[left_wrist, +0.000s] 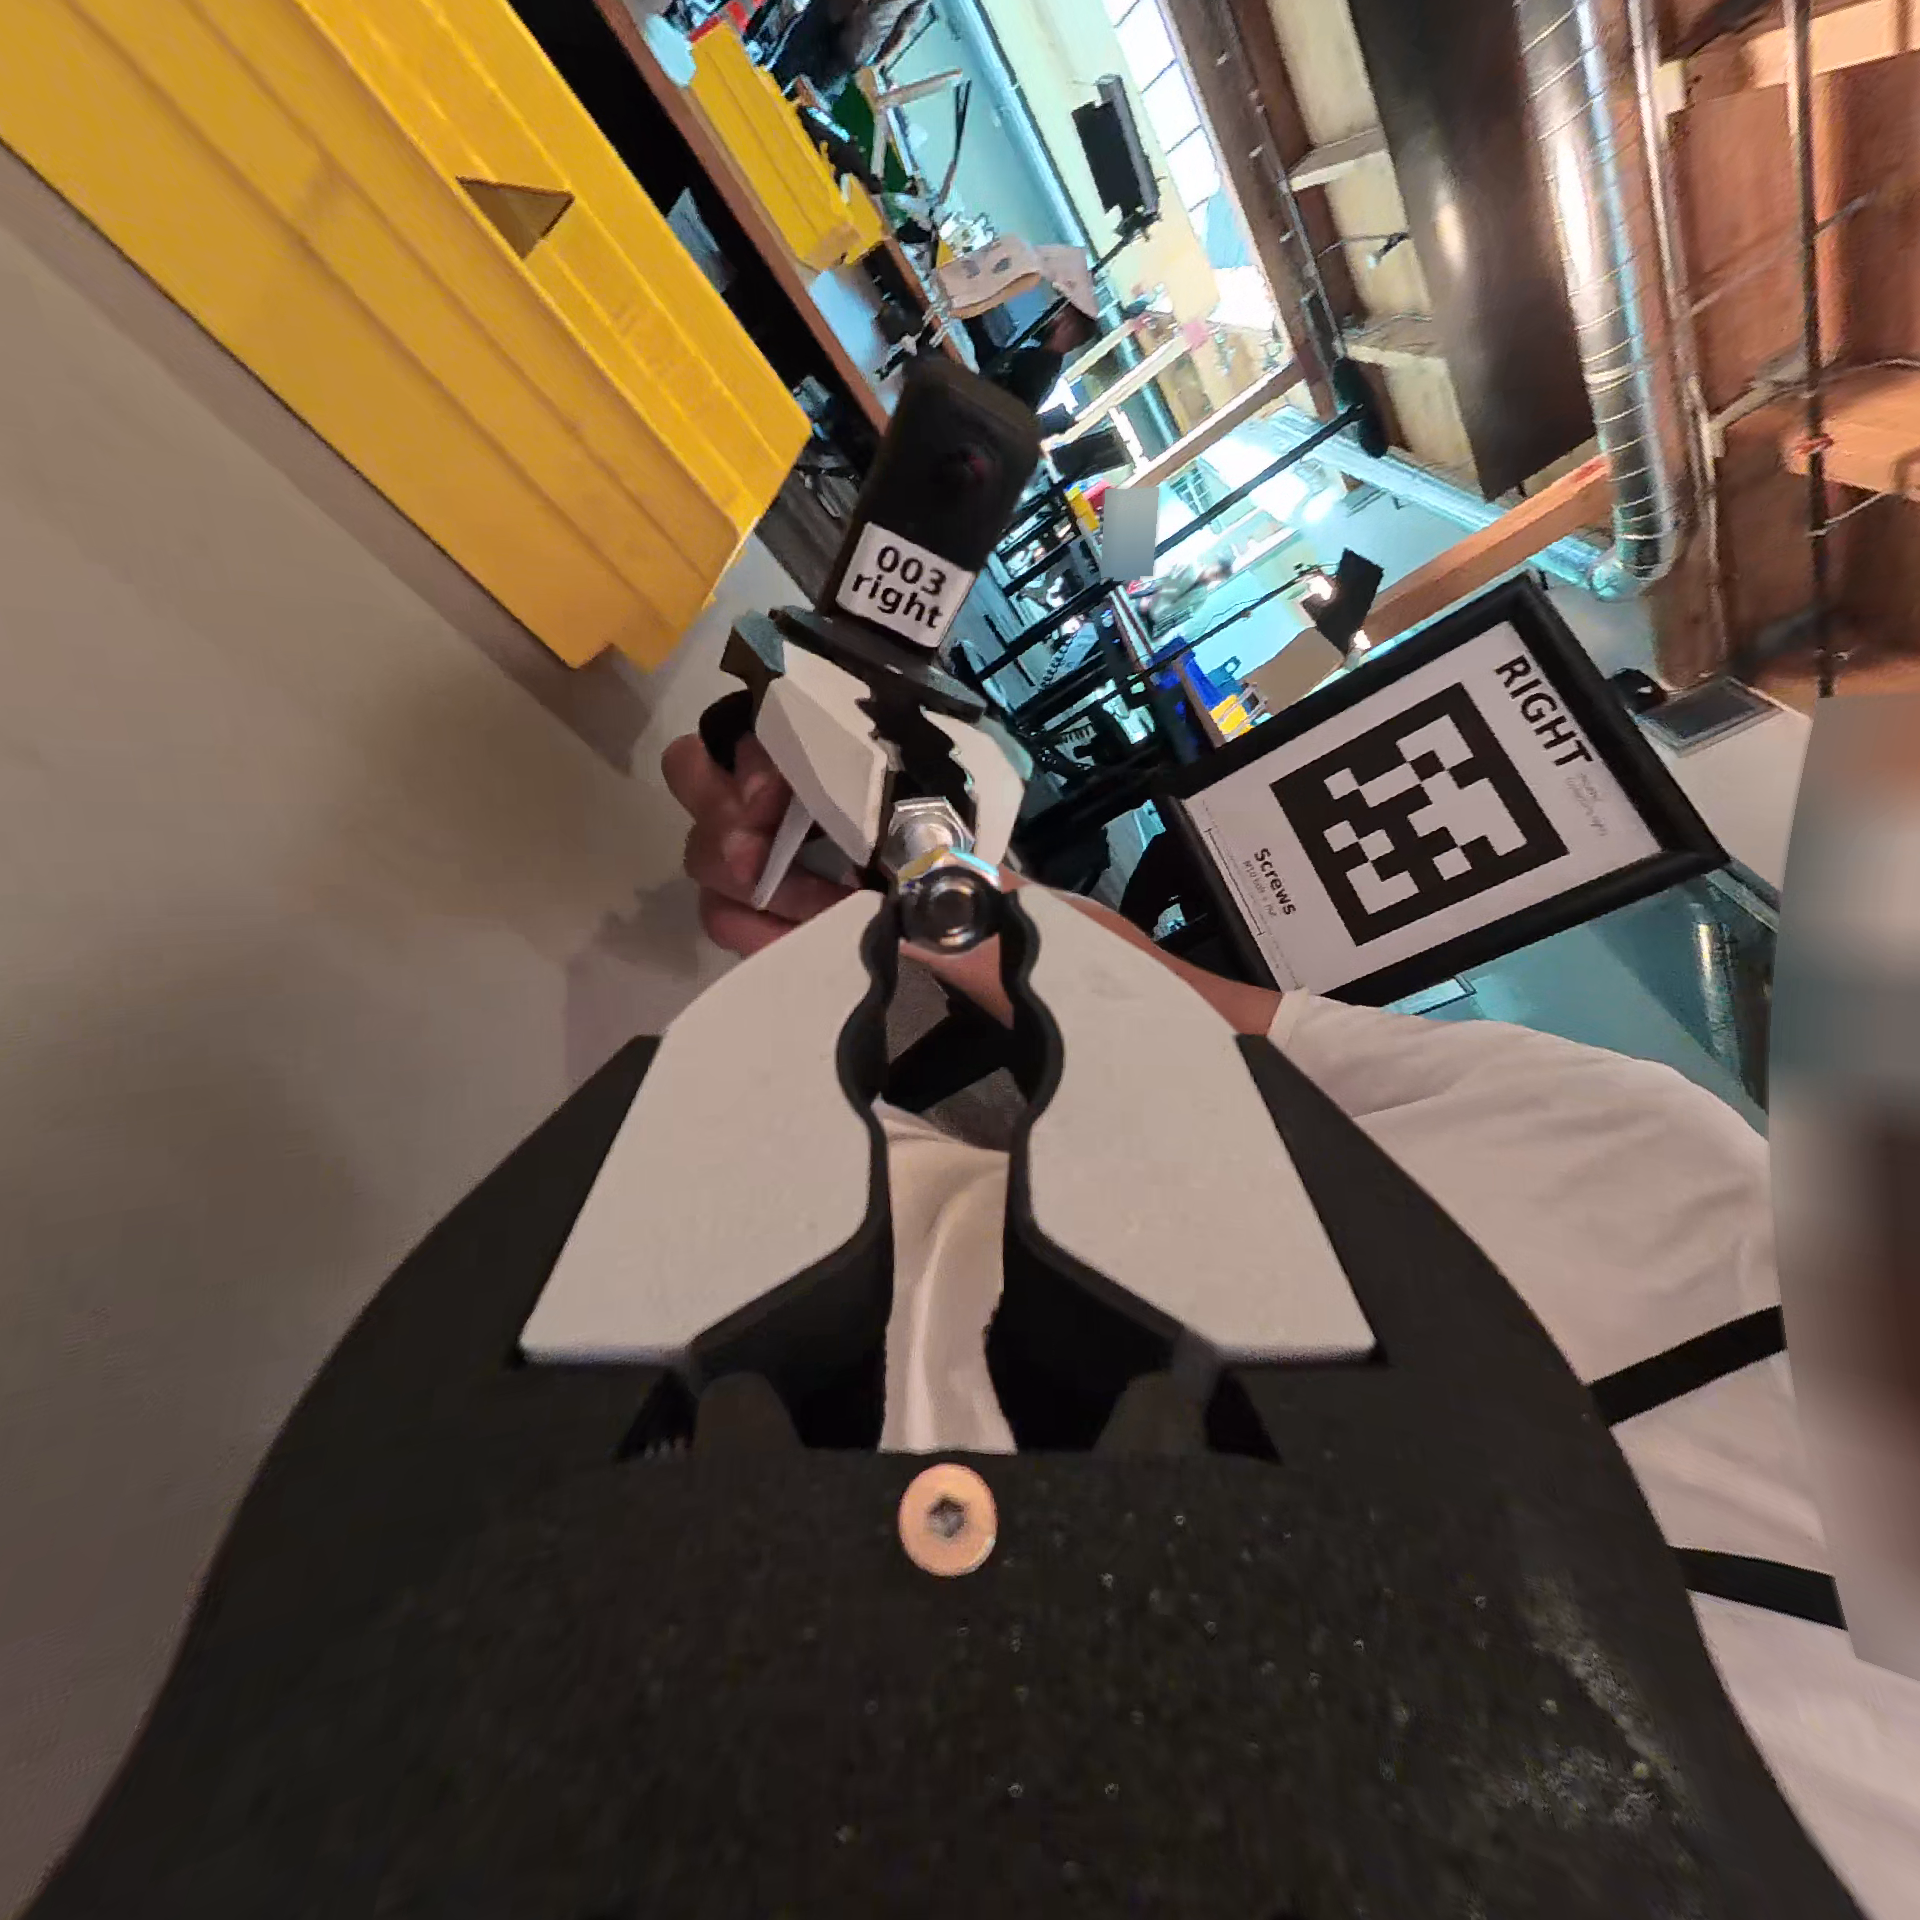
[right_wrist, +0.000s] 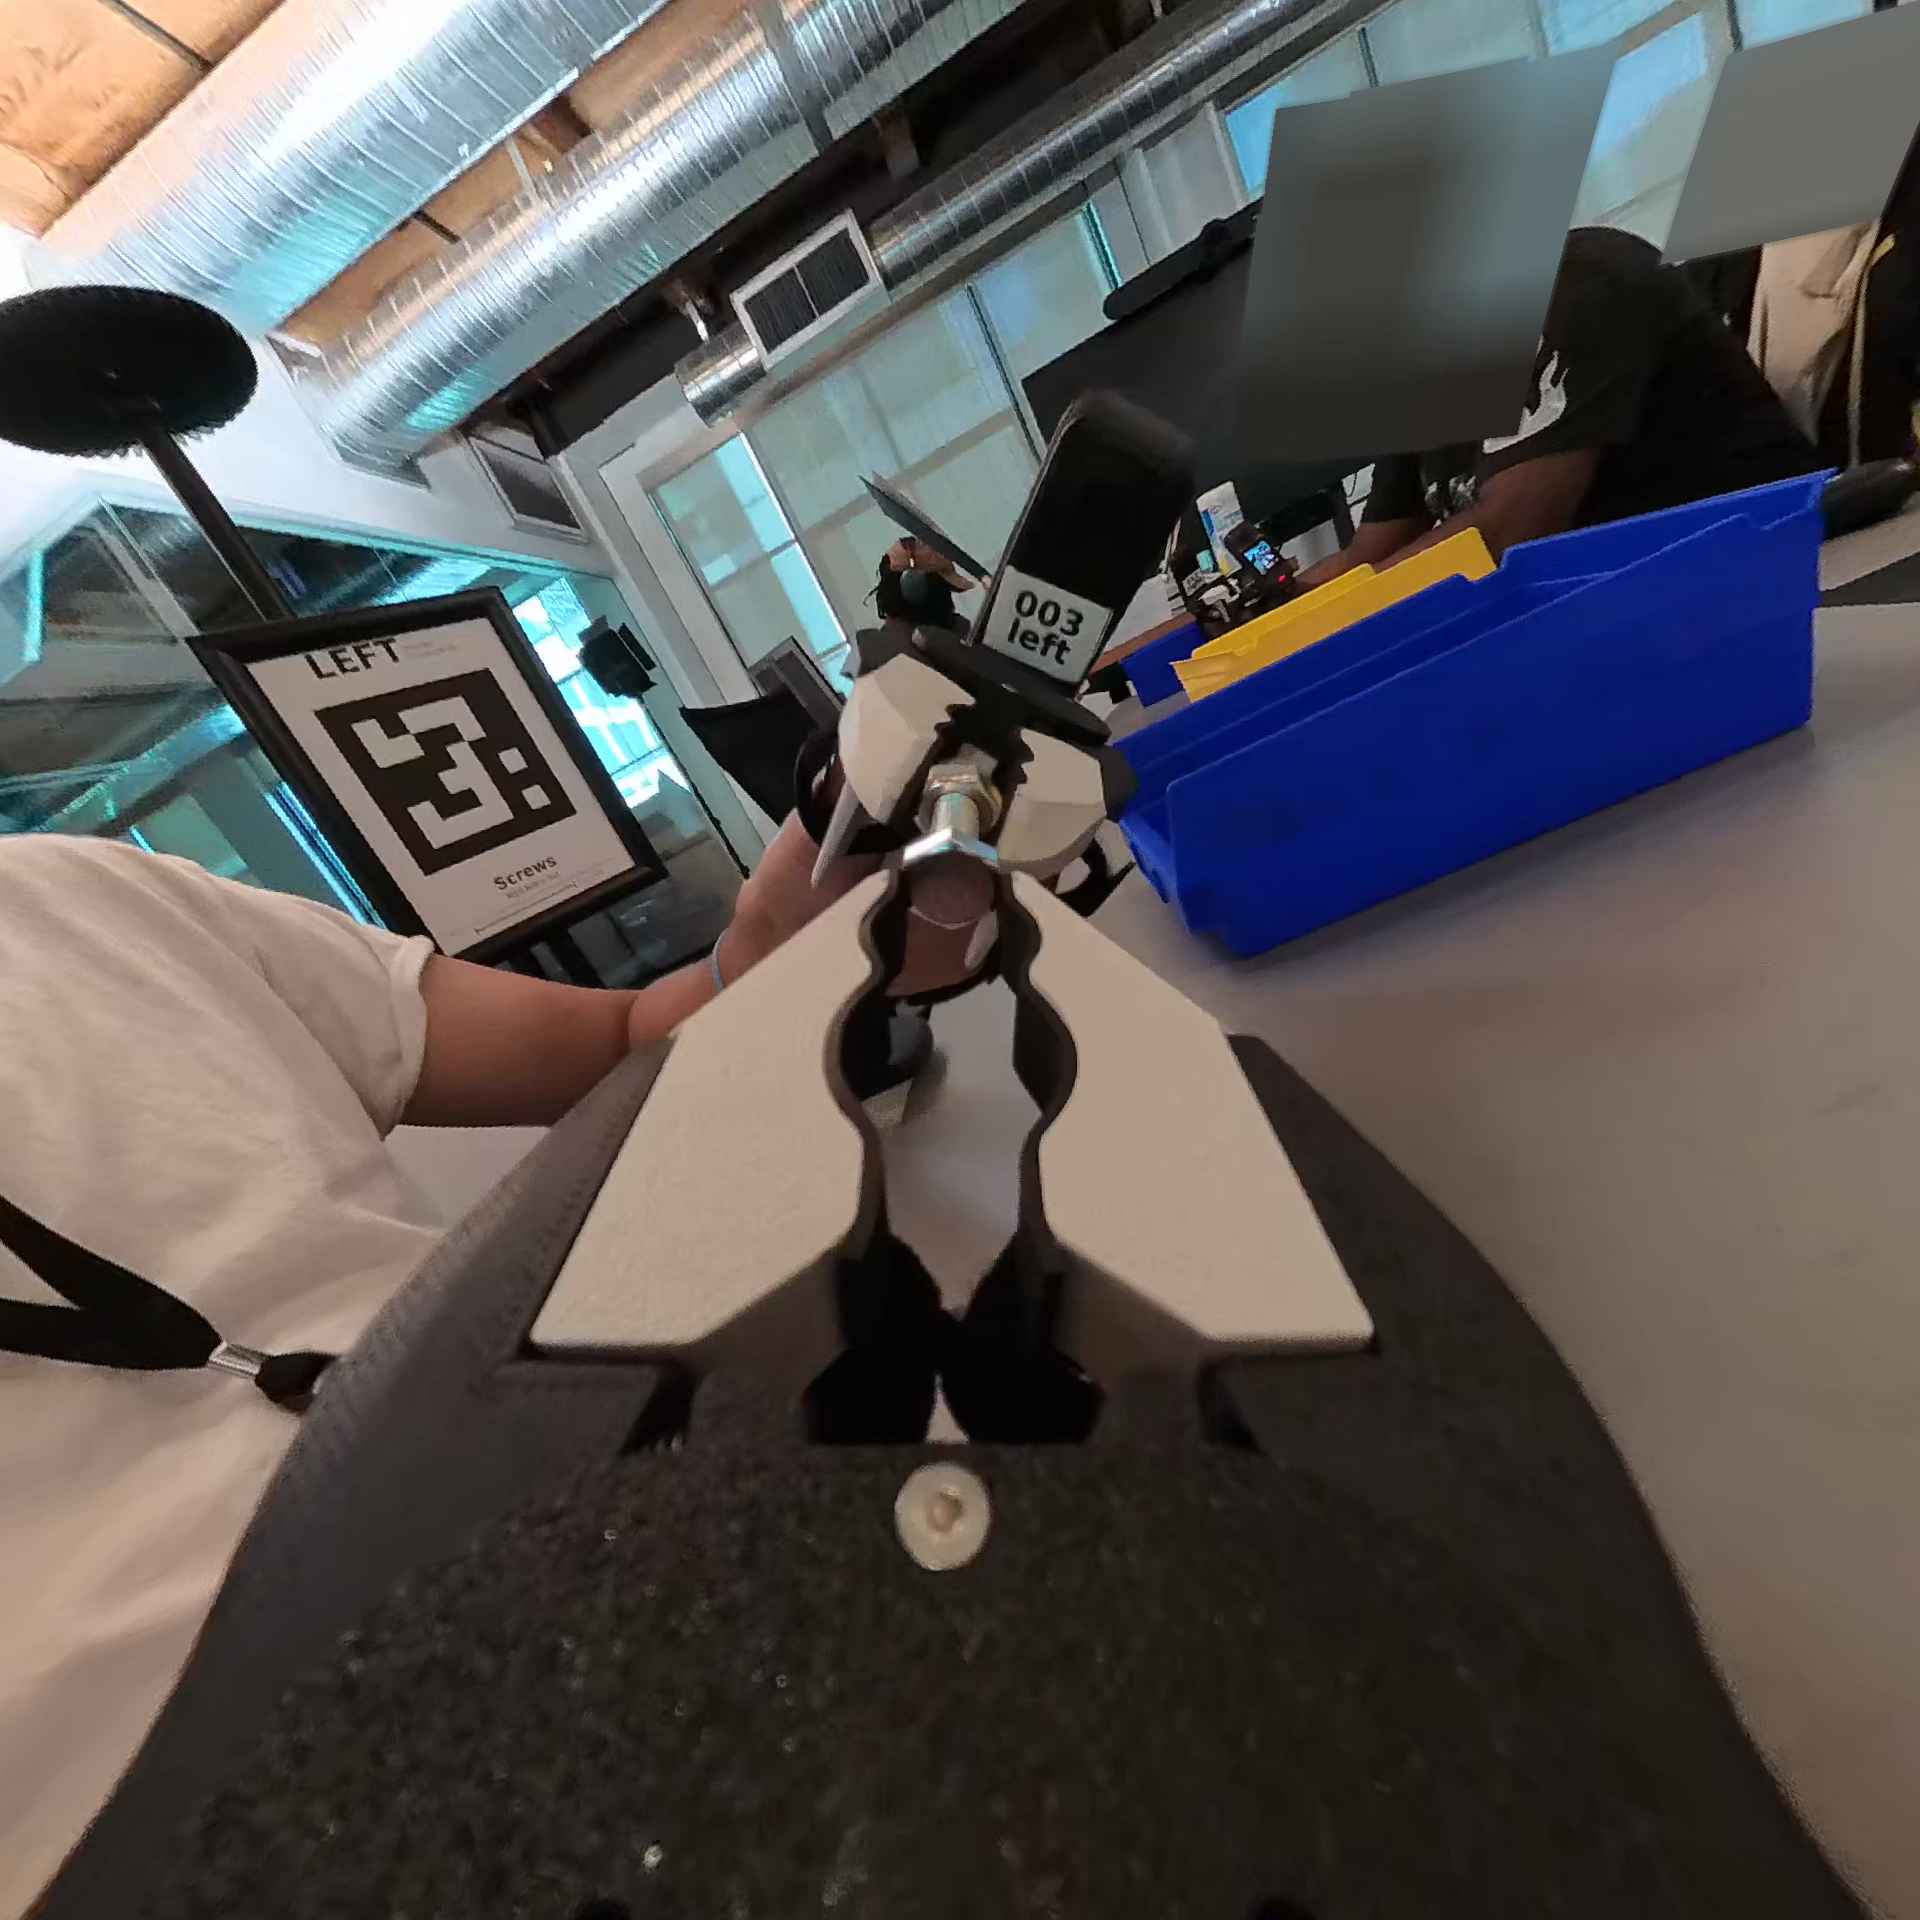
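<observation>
Overall: both grippers meet tip to tip above a grey table (right_wrist: 1558, 1039), one silver bolt (right_wrist: 954, 819) spanning the space between them.
Left gripper: the left gripper (left_wrist: 948, 920) is nearly closed, its white fingers (left_wrist: 790, 1039) pinching a hex nut (left_wrist: 940, 914) that is seen end-on from its own camera.
Right gripper: the right gripper (right_wrist: 948, 868) is also nearly closed, clamped on the bolt head (right_wrist: 948, 852) — a thin flat hexagon right at its tips.
Bolt: it is held off the table and runs straight from one gripper to the other, with the head at the right gripper and the tip at the left.
Nut: it sits on the shank, and the bolt's tip shows in its bore.
State of the joint: a stretch of bare shank lies between nut and head, so the nut is on but well short of the head — how firmly the threads bite cannot be told.
Hands: a hand (left_wrist: 727, 831) grips the right tool, and another hand (right_wrist: 748, 894) grips the left.
Nearby: a yellow bin (left_wrist: 416, 312) lies beyond the right gripper, and a blue bin (right_wrist: 1455, 748) stands on the table behind the left one.
Background: a framed sign (right_wrist: 436, 769) stands behind the left arm.
</observation>
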